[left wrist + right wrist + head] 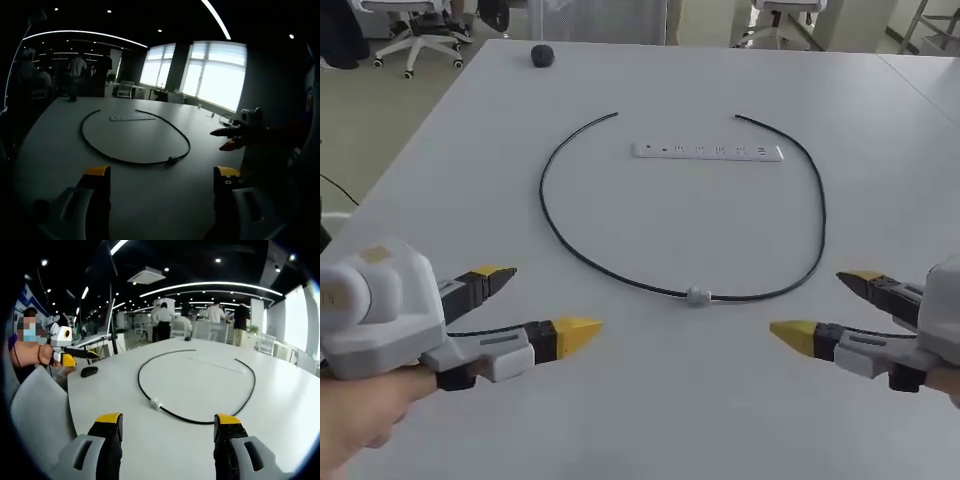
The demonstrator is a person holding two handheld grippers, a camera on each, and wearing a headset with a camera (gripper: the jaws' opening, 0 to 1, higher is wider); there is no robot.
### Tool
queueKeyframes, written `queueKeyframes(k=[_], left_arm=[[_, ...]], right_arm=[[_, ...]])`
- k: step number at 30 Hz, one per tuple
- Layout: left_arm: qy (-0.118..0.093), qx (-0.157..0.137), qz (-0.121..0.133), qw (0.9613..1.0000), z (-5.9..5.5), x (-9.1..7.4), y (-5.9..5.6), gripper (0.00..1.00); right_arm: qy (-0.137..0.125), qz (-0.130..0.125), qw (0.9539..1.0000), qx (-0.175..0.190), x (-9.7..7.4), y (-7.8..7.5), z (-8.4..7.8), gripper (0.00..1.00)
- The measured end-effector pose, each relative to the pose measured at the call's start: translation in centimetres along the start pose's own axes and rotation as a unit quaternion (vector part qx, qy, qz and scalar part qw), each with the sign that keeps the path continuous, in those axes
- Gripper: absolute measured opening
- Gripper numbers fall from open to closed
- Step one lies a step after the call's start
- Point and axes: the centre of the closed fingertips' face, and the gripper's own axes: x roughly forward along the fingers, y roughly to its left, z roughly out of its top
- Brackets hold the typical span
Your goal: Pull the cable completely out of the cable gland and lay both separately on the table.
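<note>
A black cable [582,263] lies in a wide open loop on the white table [640,400], both ends pointing toward the far side. A small grey cable gland [698,296] sits threaded on the cable at the near middle of the loop; the gland [171,160] and the gland [154,403] also show ahead of each gripper. My left gripper [542,303] hovers open at the near left, jaws empty. My right gripper [825,306] hovers open at the near right, also empty. Both are short of the gland, one on each side.
A white power strip [708,151] lies inside the loop toward the far side. A dark round object [542,55] sits at the far left of the table. A black mouse [89,371] rests near the table edge. Office chairs and people stand beyond the table.
</note>
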Motion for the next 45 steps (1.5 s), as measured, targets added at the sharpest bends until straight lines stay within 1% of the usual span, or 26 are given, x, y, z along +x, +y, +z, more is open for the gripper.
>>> queueKeyframes(k=[3,5,7,8,10,12,13,14,16,22,24,25,28,30,33,34,35,37,38,39,41,43,44,45], left_arm=[[0.0,-0.002,-0.003,1.0,0.0,0.0,-0.2,0.81],[-0.001,0.001,-0.005,1.0,0.0,0.0,-0.4,0.79],[0.001,0.003,-0.006,1.0,-0.1,-0.1,-0.5,0.73],[0.001,0.005,-0.008,1.0,0.0,0.0,-0.5,0.72],[-0.002,0.007,-0.009,0.9999,0.0,-0.1,-0.5,0.71],[0.001,0.005,-0.009,0.9999,-0.1,-0.1,-0.5,0.69],[0.003,0.006,-0.005,1.0,-0.1,-0.1,-0.3,0.7],[0.001,0.01,-0.005,0.9999,0.0,-0.1,-0.3,0.7],[-0.002,0.007,-0.006,1.0,0.0,-0.1,-0.3,0.69],[-0.002,0.008,-0.004,1.0,-0.1,-0.2,-0.2,0.69],[-0.001,0.006,-0.005,1.0,-0.1,-0.2,-0.3,0.69],[-0.002,0.007,-0.004,1.0,-0.1,-0.2,-0.3,0.69],[-0.002,0.007,-0.004,1.0,-0.1,-0.2,-0.4,0.69],[-0.001,0.006,-0.003,1.0,-0.2,-0.2,-0.4,0.69],[-0.002,0.004,-0.003,1.0,-0.2,-0.3,-0.5,0.69],[-0.003,0.007,0.001,1.0,-0.2,-0.4,-0.3,0.69],[-0.003,0.006,0.0,1.0,-0.2,-0.4,-0.3,0.7],[-0.005,0.003,0.002,1.0,-0.2,-0.5,-0.2,0.69],[-0.005,0.003,0.002,1.0,-0.2,-0.5,-0.2,0.69],[-0.004,0.0,0.002,1.0,-0.3,-0.5,-0.2,0.7],[-0.006,0.002,0.003,1.0,-0.2,-0.6,-0.1,0.69],[-0.007,-0.002,0.002,1.0,-0.2,-0.6,-0.1,0.7],[-0.006,0.0,0.005,1.0,-0.2,-0.7,0.1,0.7],[-0.007,0.001,0.005,1.0,-0.2,-0.7,0.1,0.7]], right_arm=[[0.004,0.006,1.0,-0.005,0.2,0.1,0.2,0.69],[0.005,0.009,0.9999,-0.011,0.4,0.2,0.3,0.65],[0.011,0.015,0.9997,-0.016,0.6,0.4,0.3,0.6],[0.013,0.019,0.9995,-0.019,0.8,0.6,0.4,0.59],[0.016,0.022,0.9993,-0.024,1.1,0.8,0.5,0.58],[0.018,0.026,0.9991,-0.027,1.3,1.0,0.5,0.57],[0.02,0.028,0.999,-0.03,1.5,1.0,0.6,0.56],[0.02,0.029,0.9989,-0.031,1.6,1.1,0.6,0.55],[0.022,0.03,0.9987,-0.035,1.8,1.1,0.7,0.55],[0.045,0.048,0.9961,-0.058,3.0,1.6,0.4,0.49],[0.057,0.055,0.9942,-0.073,3.5,1.6,0.1,0.44],[0.063,0.06,0.9933,-0.077,3.9,1.5,0.0,0.43],[0.07,0.069,0.9916,-0.084,4.7,1.8,0.0,0.43],[0.082,0.079,0.9885,-0.1,5.6,2.1,-0.1,0.43],[0.092,0.094,0.985,-0.111,6.6,2.6,-0.3,0.41],[0.1,0.1,0.9823,-0.123,7.0,2.7,-0.4,0.4],[0.103,0.104,0.9807,-0.13,7.3,2.9,-0.5,0.39],[0.109,0.111,0.9783,-0.137,7.9,2.9,-0.6,0.39],[0.11,0.113,0.9779,-0.138,8.0,3.0,-0.6,0.39],[0.115,0.118,0.9763,-0.14,8.4,2.9,-0.7,0.38],[0.12,0.121,0.9747,-0.144,8.7,2.9,-0.9,0.39],[0.128,0.127,0.9722,-0.149,9.0,2.9,-1.1,0.37],[0.133,0.13,0.9705,-0.154,9.2,2.9,-1.2,0.36],[0.134,0.133,0.9697,-0.155,9.3,3.0,-1.3,0.36]])
